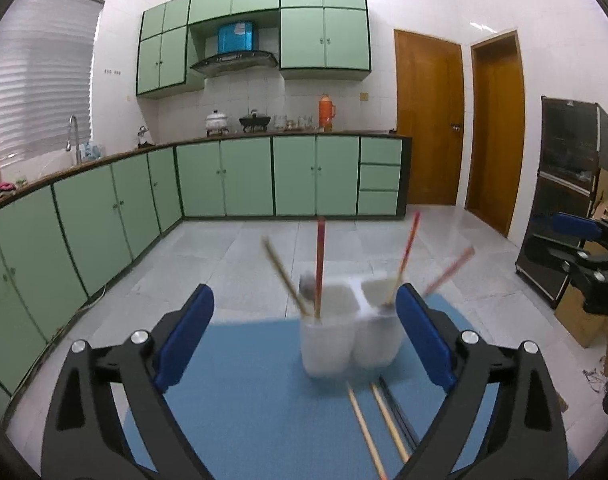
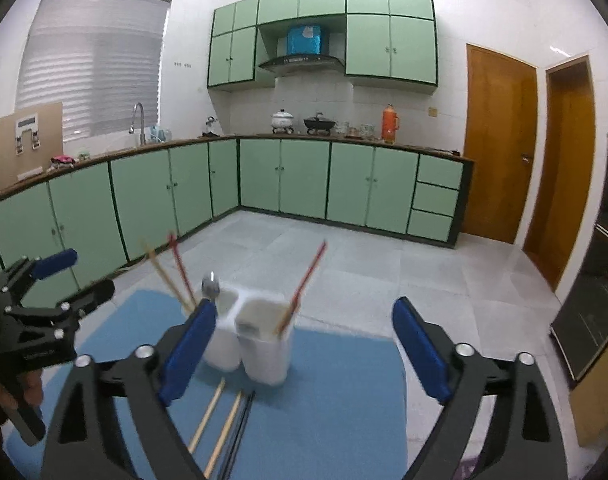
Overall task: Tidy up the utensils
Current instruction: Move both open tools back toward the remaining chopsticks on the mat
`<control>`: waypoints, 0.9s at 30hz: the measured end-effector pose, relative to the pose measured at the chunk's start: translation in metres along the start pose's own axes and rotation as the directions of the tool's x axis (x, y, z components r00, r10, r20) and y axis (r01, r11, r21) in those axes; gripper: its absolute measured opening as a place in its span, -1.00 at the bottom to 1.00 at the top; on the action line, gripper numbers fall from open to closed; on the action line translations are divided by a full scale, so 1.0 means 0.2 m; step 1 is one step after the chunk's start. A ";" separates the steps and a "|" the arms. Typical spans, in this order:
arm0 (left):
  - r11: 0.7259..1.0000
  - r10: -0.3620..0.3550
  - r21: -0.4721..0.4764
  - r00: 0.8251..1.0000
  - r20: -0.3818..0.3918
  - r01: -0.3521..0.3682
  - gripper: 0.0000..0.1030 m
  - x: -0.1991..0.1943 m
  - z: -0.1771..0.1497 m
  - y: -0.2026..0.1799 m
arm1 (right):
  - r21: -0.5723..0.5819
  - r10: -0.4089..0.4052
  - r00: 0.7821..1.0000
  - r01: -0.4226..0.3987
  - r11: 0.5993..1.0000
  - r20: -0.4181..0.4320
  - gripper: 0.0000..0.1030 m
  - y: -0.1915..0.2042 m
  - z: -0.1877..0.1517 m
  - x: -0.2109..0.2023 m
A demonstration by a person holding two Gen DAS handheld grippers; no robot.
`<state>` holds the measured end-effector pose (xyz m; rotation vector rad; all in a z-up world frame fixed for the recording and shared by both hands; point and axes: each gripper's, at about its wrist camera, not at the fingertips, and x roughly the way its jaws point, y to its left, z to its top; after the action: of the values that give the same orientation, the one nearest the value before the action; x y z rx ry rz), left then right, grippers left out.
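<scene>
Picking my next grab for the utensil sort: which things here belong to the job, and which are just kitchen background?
Job:
- white two-compartment holder, with chopsticks and a spoon already in it
- two wooden chopsticks lying on the blue mat
- black chopsticks beside them

Background:
- orange thermos
- white pot
- black wok
- tap

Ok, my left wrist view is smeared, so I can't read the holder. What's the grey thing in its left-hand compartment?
Observer: A metal spoon, standing bowl end up in the white holder.
Operator: And is the right gripper carrying anything? I only see its edge.
Observer: No. The right gripper is open, with nothing held between its fingers.
</scene>
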<state>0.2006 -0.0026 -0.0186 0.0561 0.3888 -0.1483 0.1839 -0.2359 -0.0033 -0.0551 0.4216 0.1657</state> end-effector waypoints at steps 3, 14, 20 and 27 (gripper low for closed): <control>1.000 0.013 0.001 0.999 -0.043 -0.013 0.83 -0.05 -0.13 0.00 | 0.015 -0.019 0.999 0.020 1.000 -0.042 0.89 0.02 -0.19 -0.05; 0.999 0.044 0.015 0.963 -0.264 -0.041 0.86 -0.10 -0.65 -0.01 | 0.051 0.013 0.963 0.001 0.999 -0.269 0.85 0.14 -0.77 -0.05; 0.999 0.049 0.035 0.941 -0.334 -0.039 0.86 -0.11 -0.82 -0.02 | 0.088 0.056 0.934 -0.026 0.996 -0.354 0.27 0.22 -0.96 -0.06; 0.999 0.041 0.036 0.928 -0.370 -0.030 0.86 -0.11 -0.87 -0.04 | 0.106 0.118 0.900 -0.080 0.991 -0.420 -0.29 0.29 -1.07 -0.05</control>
<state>0.1141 0.0075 -0.1713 0.1216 0.7646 -0.1074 0.0785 -0.1981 -0.1942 0.0170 0.8710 0.2367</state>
